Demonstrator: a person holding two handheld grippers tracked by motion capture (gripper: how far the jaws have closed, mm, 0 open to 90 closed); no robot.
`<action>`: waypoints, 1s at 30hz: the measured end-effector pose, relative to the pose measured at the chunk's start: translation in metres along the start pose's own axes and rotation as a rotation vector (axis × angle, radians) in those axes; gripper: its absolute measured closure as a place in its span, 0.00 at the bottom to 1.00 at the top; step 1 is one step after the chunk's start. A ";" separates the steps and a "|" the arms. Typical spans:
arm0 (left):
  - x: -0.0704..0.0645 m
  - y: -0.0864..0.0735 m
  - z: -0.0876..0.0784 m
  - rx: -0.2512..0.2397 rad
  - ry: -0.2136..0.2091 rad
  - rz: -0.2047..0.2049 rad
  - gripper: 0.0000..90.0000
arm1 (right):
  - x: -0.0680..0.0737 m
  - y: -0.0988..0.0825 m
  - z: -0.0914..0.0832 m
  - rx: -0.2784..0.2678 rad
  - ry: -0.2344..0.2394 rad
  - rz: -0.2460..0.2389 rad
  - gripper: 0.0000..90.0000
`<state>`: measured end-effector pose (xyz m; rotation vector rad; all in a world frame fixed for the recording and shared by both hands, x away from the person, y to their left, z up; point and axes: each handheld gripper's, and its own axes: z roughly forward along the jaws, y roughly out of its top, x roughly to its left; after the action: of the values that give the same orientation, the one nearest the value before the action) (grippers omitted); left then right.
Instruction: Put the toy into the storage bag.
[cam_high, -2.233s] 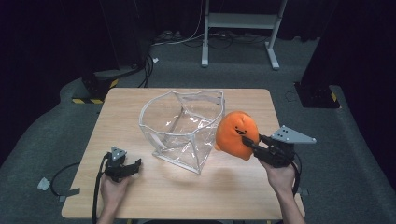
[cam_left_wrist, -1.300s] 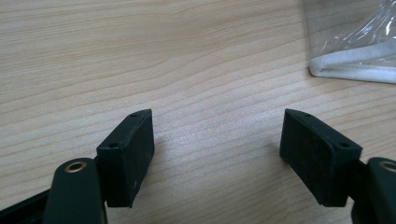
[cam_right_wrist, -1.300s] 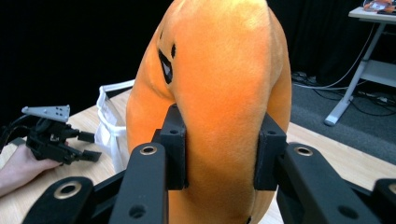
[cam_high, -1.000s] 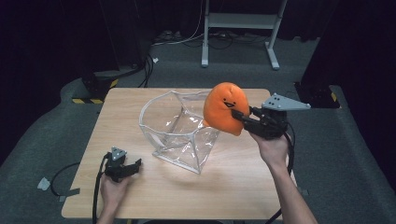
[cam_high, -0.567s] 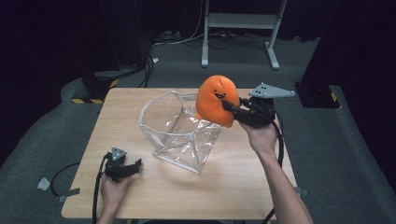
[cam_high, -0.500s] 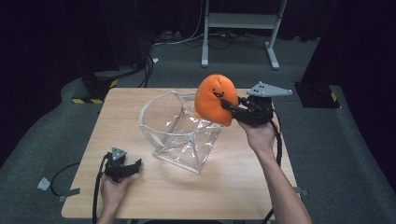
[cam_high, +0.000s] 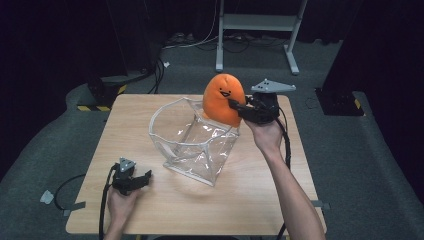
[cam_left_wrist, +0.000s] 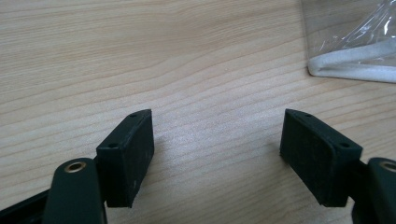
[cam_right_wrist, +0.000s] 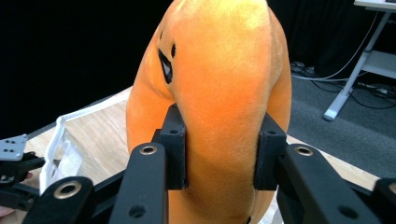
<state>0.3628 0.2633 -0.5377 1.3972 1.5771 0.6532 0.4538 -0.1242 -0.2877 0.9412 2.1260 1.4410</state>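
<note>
Orange plush toy (cam_high: 223, 98) is now hanging over the far right rim of the clear bag (cam_high: 192, 141); a sec ago I had it lower, by the bag's right side. My right gripper (cam_high: 235, 105) is squeezing it tight btw both pads. I think dropping it in comes next. Left gripper (cam_high: 144, 177) is resting wide open on the wood table (cam_high: 250, 200), near left, holding nothing.

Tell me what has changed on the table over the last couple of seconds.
The right gripper, clamped on the orange plush toy, carried it up from the right side of the clear bag to above its far rim. The left gripper stayed open on the table, and the bag kept its place.
</note>
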 end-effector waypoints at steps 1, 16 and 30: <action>0.000 0.000 0.000 0.002 0.000 0.002 0.29 | 0.000 0.000 0.003 0.003 -0.002 -0.004 0.72; 0.000 0.000 0.000 0.003 -0.001 0.004 0.29 | 0.005 -0.005 0.043 0.077 -0.039 -0.056 0.72; 0.000 0.000 0.000 0.005 -0.003 0.006 0.28 | 0.006 -0.015 0.063 0.137 -0.067 -0.093 0.71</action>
<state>0.3623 0.2637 -0.5376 1.4071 1.5736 0.6509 0.4863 -0.0830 -0.3255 0.9130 2.2111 1.2157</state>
